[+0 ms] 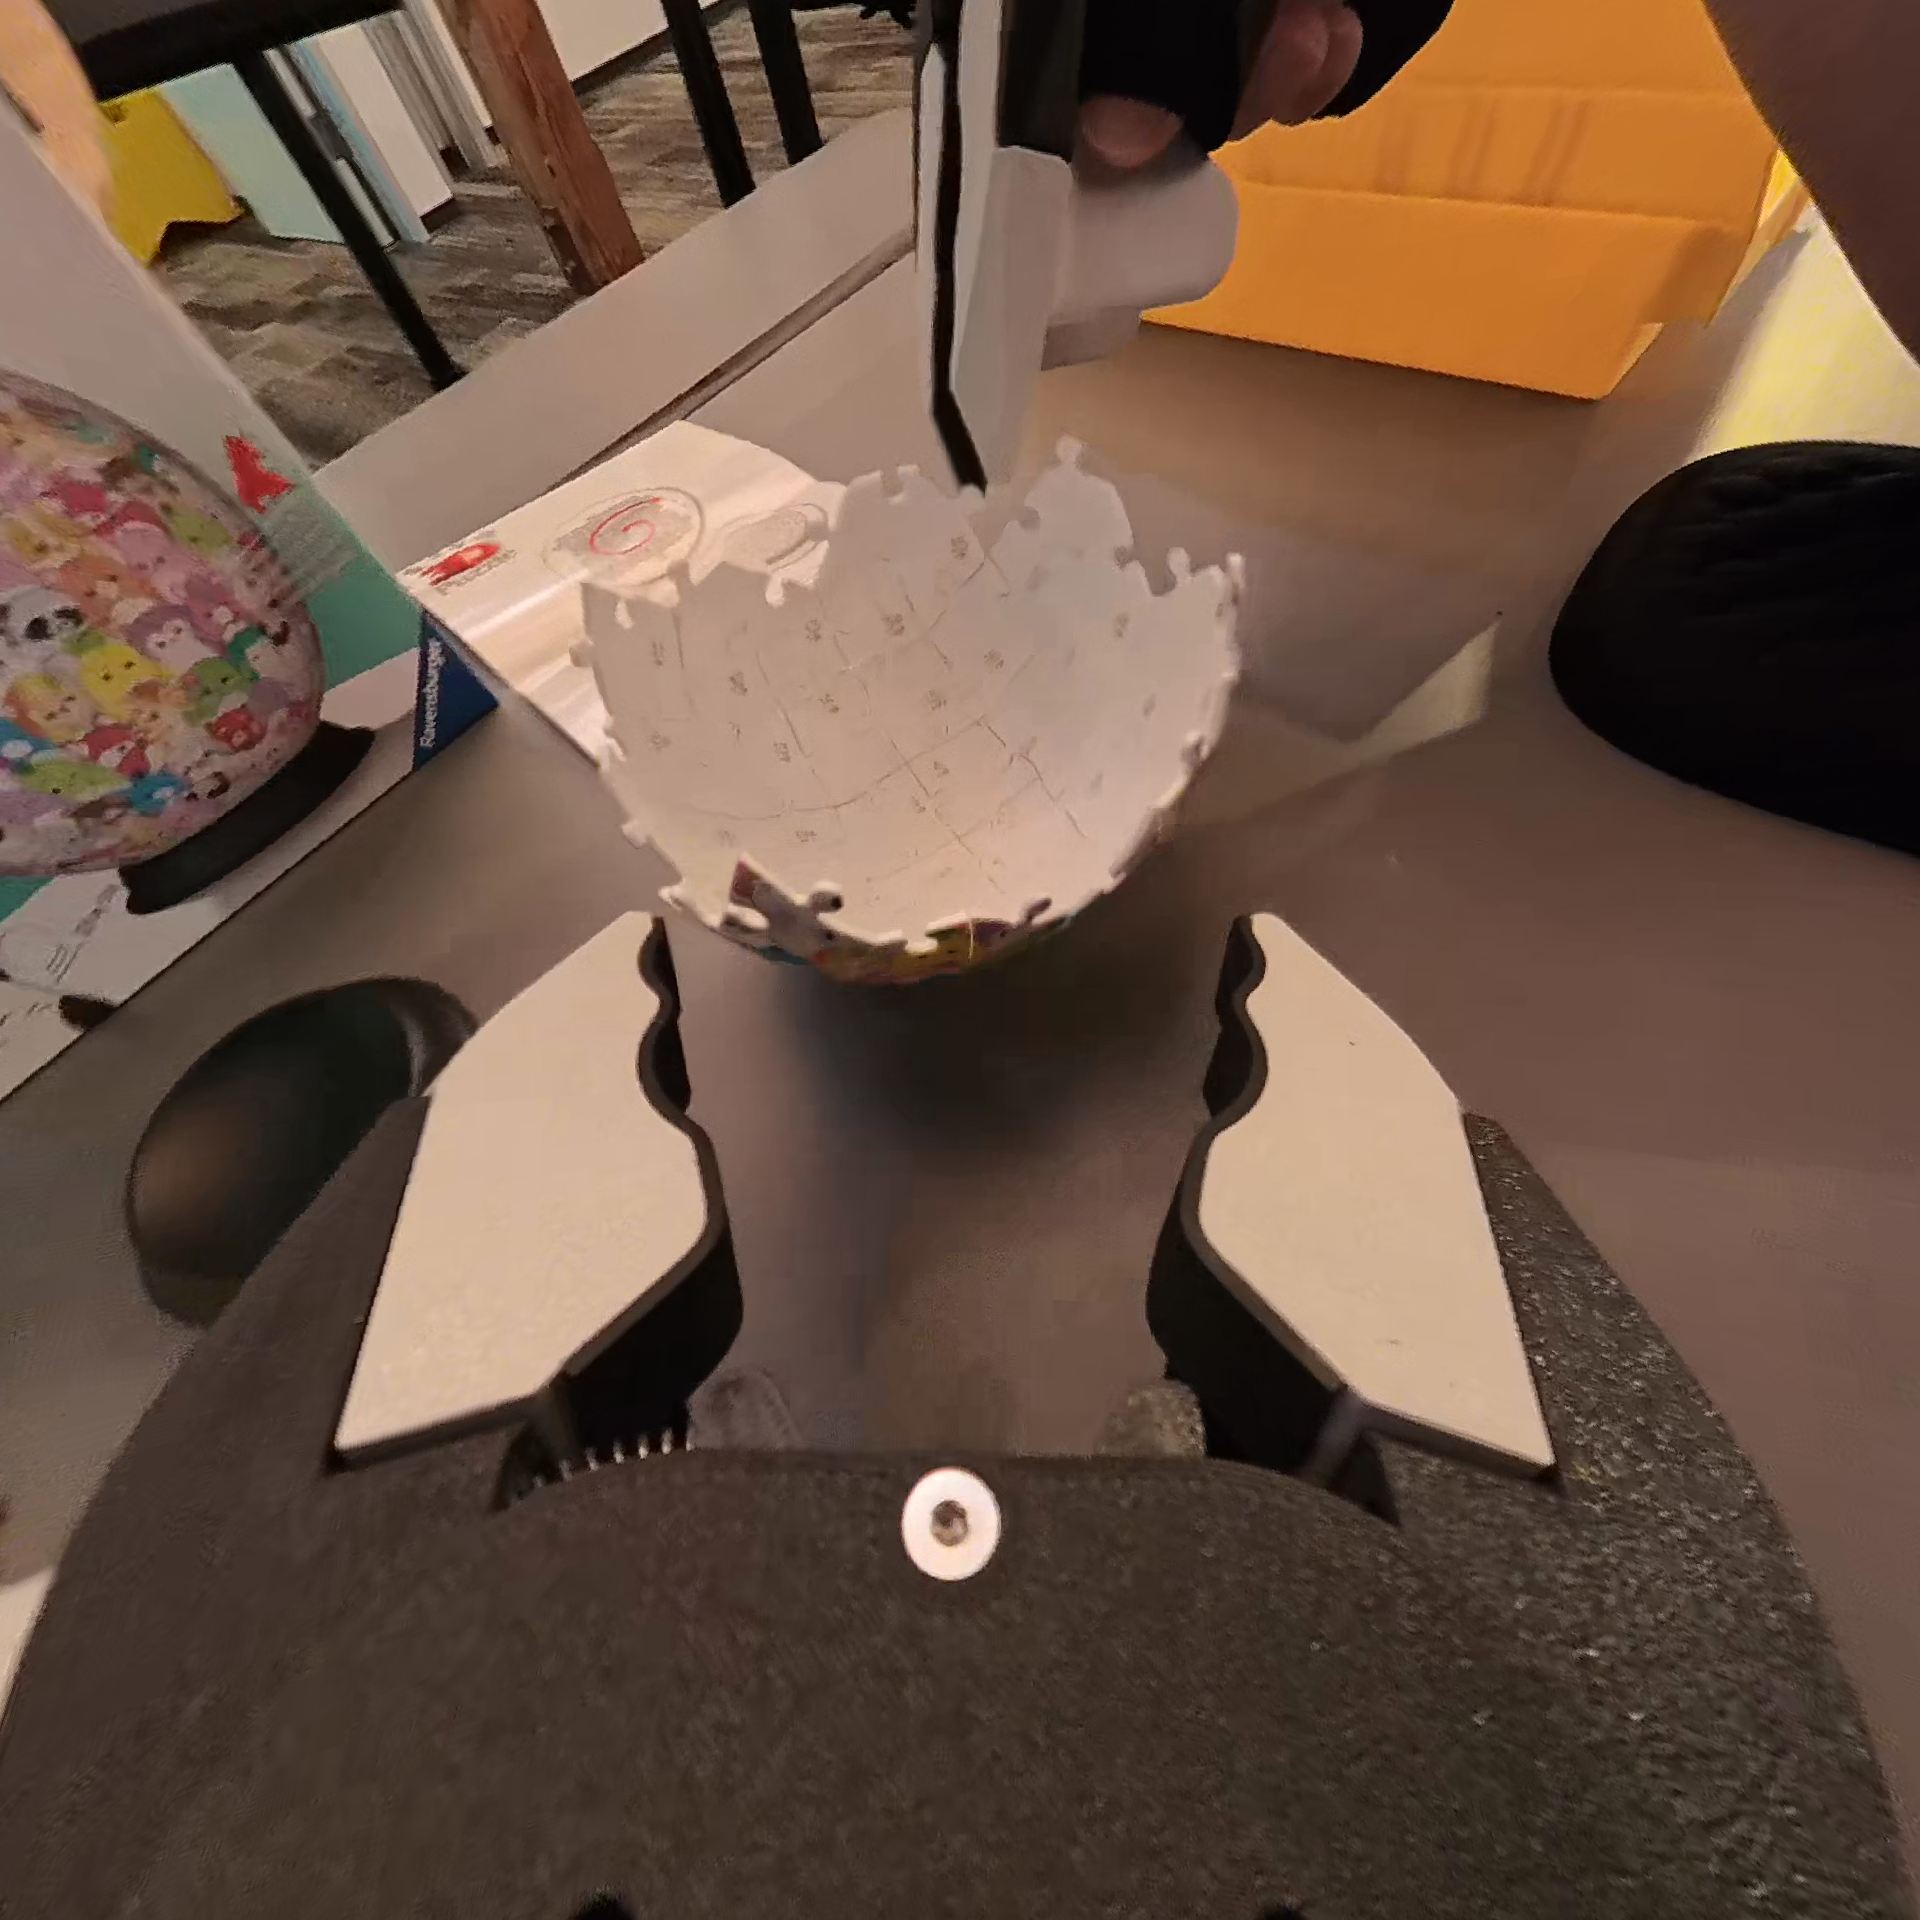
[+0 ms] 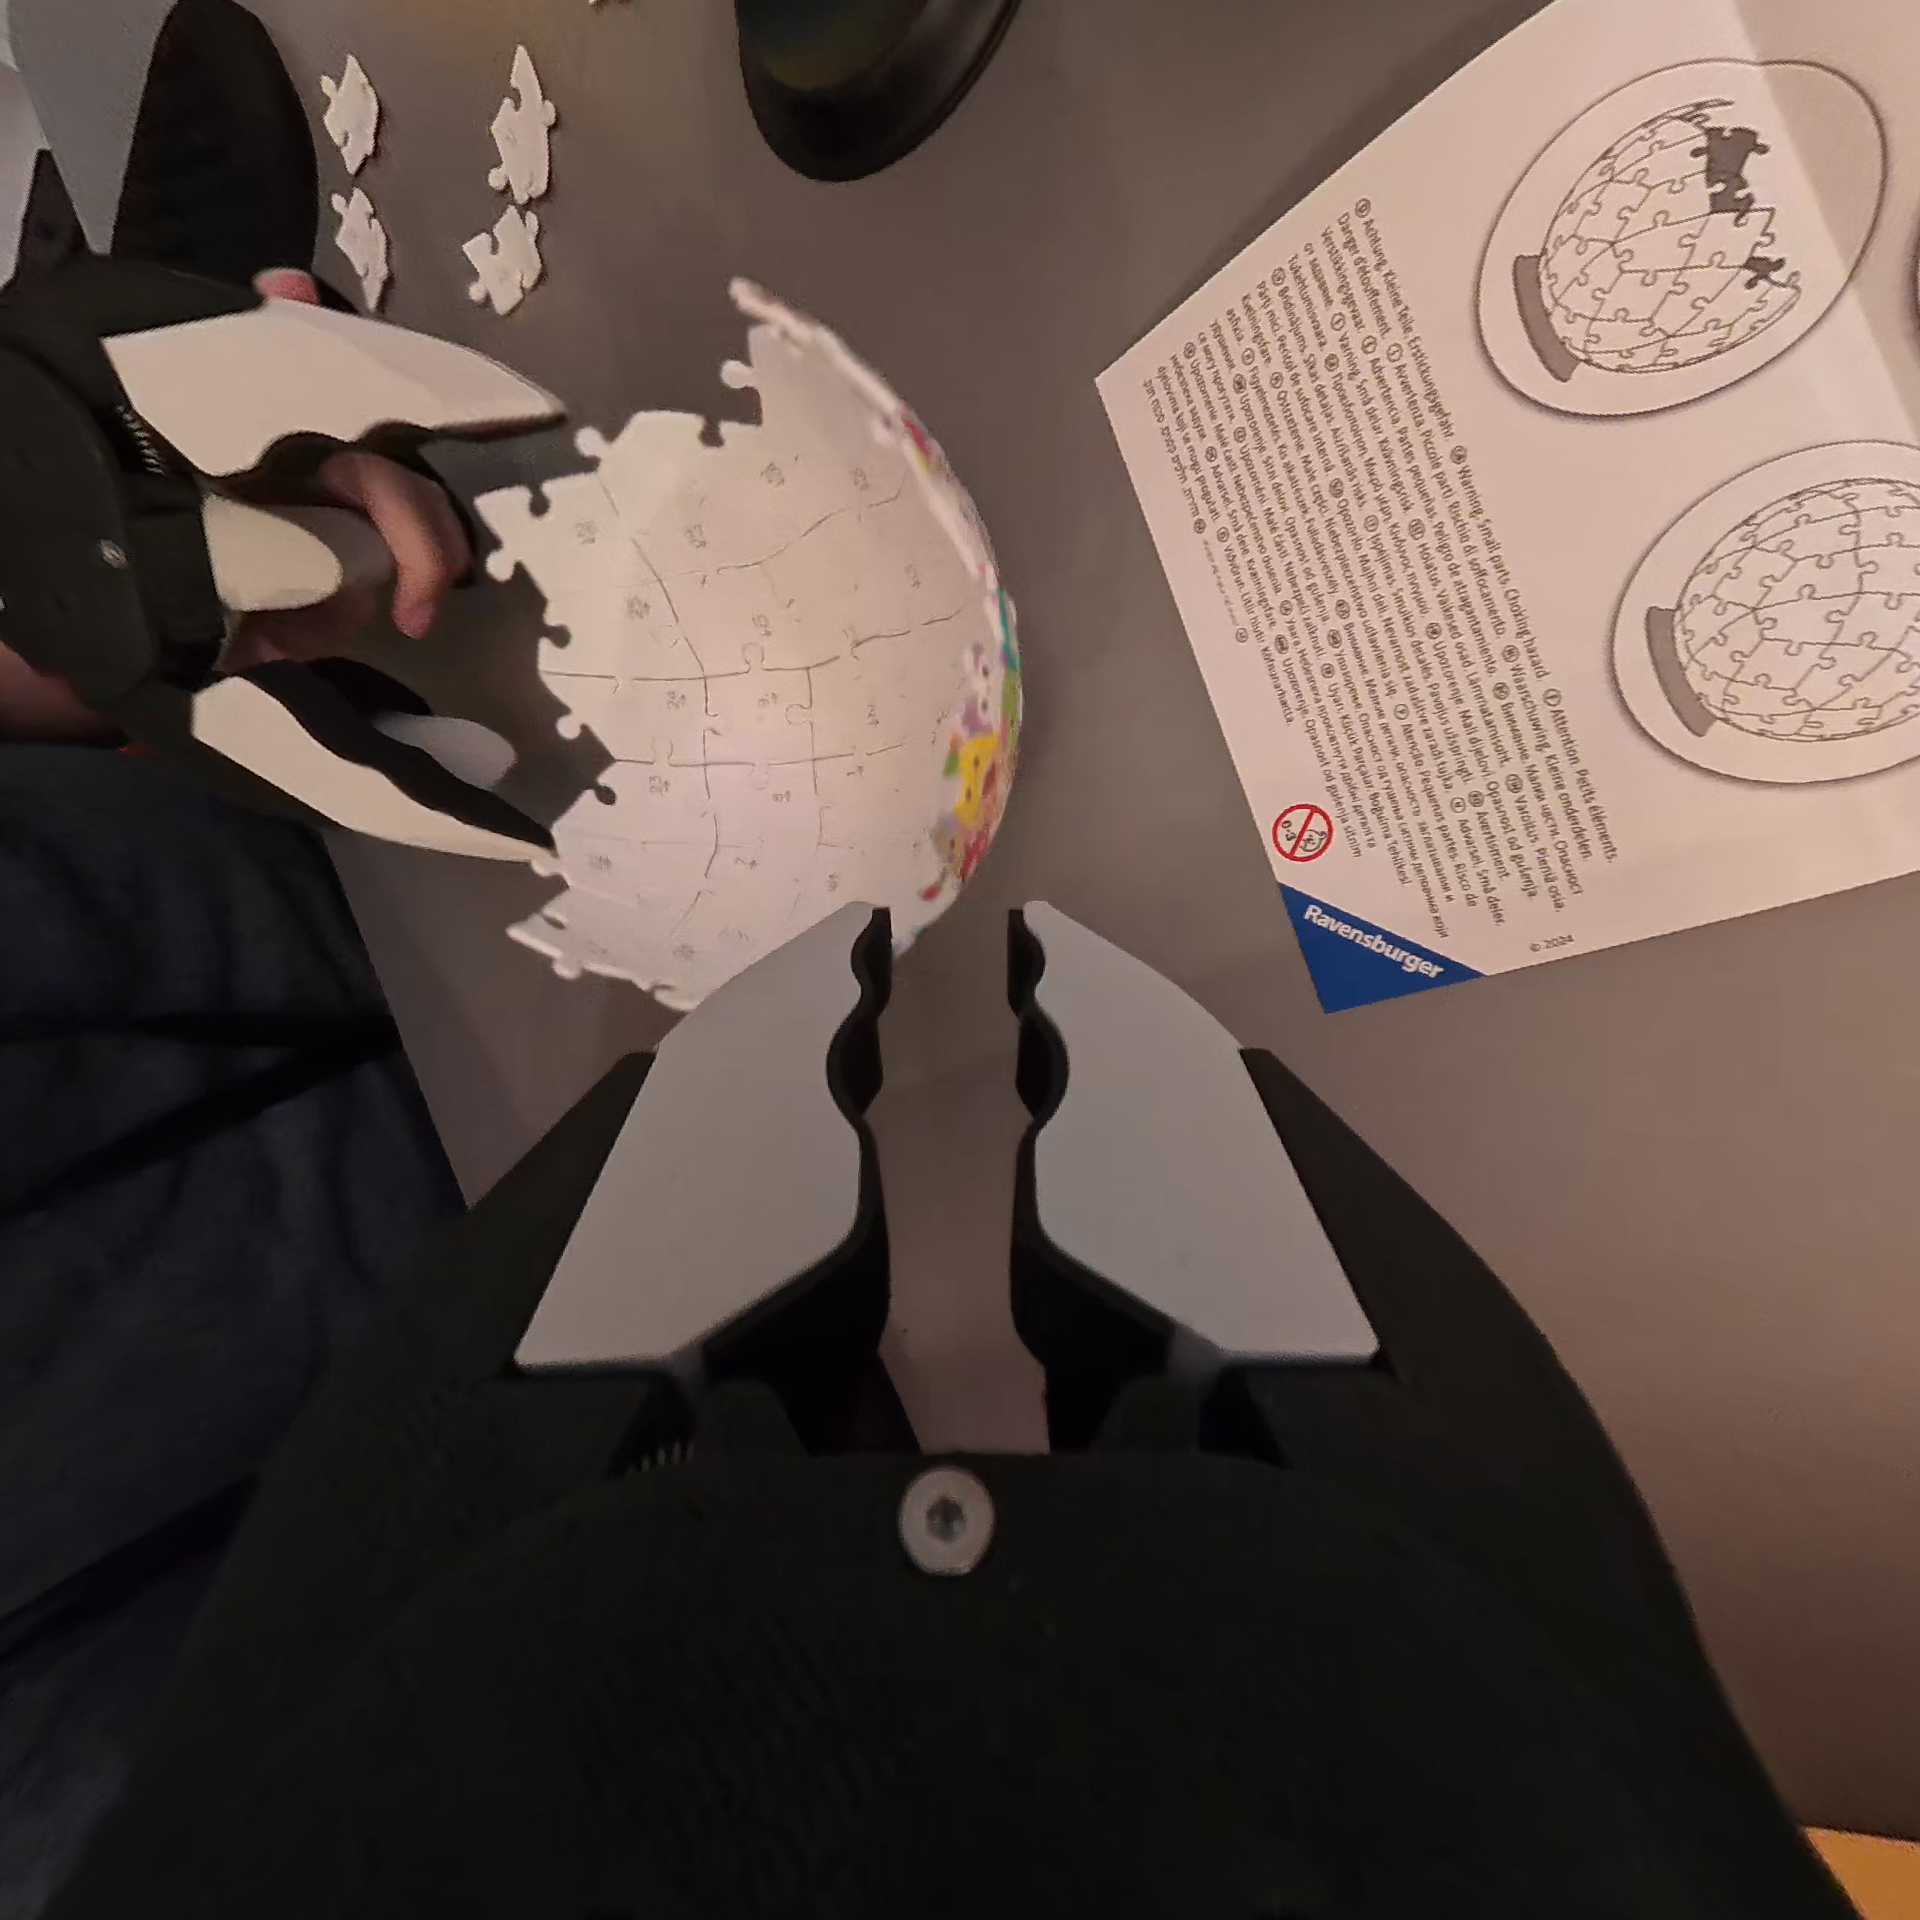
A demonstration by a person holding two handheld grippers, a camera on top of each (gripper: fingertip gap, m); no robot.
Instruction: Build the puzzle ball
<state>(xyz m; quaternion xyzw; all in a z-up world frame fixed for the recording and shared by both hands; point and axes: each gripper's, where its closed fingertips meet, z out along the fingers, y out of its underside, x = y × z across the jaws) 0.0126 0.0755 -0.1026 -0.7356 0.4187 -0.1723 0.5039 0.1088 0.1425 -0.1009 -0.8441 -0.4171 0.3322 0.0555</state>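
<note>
Far left, the picture box (image 1: 156, 644) stands on edge, probably kept there for reference. Beside it the instruction sheet (image 2: 1455, 582) lies flat on the grey table (image 1: 1455, 1039), and loose pieces (image 2: 499, 135) wait in a small group, easy to pick from.

Now the left gripper (image 1: 951, 935): its fingers are spread wide and hold nothing. They're lined up on the near rim of the puzzle ball (image 1: 914, 727), which looks like a reach to brace it.

The ball is mid-table, just beyond those fingertips, a half-built shell. It's tipped, with the white numbered inside facing up and toward the left gripper and the printed skin down and away. As a bowl it has no real long axis, though the far rim rises highest.

On the right, the right gripper (image 2: 951, 920) comes down at that far rim. There's only a narrow gap between its fingers, with bare table showing through. I'd say it's propping the shell, though contact is hard to confirm.
</note>
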